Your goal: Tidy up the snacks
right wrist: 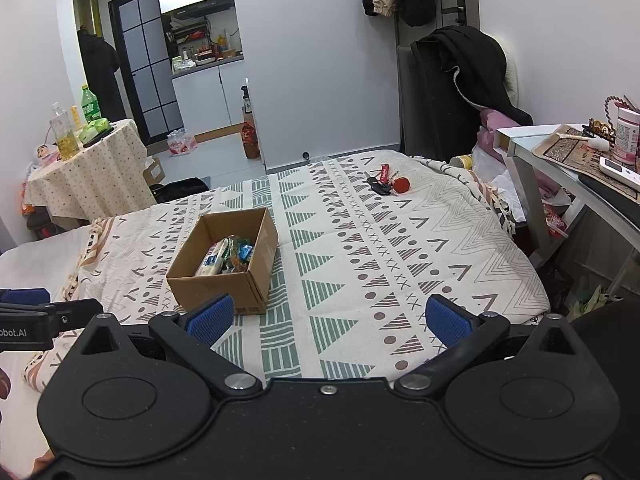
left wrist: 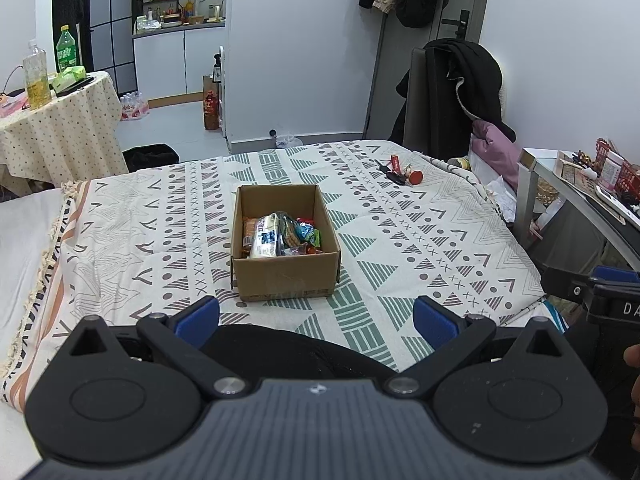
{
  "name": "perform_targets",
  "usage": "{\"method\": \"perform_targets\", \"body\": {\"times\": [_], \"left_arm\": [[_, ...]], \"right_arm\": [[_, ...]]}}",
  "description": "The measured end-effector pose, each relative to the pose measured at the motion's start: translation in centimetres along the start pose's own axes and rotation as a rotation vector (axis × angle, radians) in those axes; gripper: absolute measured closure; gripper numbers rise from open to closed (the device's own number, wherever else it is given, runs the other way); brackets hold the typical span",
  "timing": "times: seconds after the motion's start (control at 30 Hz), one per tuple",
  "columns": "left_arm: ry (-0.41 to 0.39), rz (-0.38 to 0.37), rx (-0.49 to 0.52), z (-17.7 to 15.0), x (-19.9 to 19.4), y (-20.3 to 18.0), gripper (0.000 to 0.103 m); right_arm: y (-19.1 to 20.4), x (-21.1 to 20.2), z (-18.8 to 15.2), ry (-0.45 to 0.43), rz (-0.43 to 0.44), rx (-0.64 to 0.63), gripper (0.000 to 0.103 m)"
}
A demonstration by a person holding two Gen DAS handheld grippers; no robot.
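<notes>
Holding both empty, I keep left gripper (left wrist: pixel 316 318) and right gripper (right wrist: pixel 328 318) wide, back from the cardboard box (left wrist: pixel 285 276) (mid-bed) already containing snacks (left wrist: pixel 280 236), for clear approach.

White walls (left wrist: pixel 304 60), patterned bed (left wrist: pixel 400 240) (kitchenette (left wrist: pixel 180 28) behind).

**Lighting and image quality: both wrist views**

Even, cool indoor light; no harsh glare. The cardboard box (left wrist: pixel 286 240) casts only a faint shadow on the bed. Focus is sharp around the box. Strong fisheye bending and dark vignetted corners away from it.
</notes>
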State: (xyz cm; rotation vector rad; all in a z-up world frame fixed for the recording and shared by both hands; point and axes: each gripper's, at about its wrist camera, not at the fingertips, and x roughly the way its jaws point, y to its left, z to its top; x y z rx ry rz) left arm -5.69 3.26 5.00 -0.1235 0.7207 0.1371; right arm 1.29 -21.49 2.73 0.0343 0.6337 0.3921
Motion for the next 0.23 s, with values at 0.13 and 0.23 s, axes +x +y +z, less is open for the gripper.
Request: {"method": "perform_targets", "body": {"times": [0.13,0.23], "left_arm": [[0.003,0.005,0.006,0.18,0.2,-0.16,0.001],[0.01,0.007,0.007,0.35,0.51,-0.23,0.001]], "right_arm": [[-0.05,0.21,-0.02,0.003,-0.001,0.004,0.0],[-0.22,0.3,-0.07,0.005,0.004,0.013,0.0]]}}
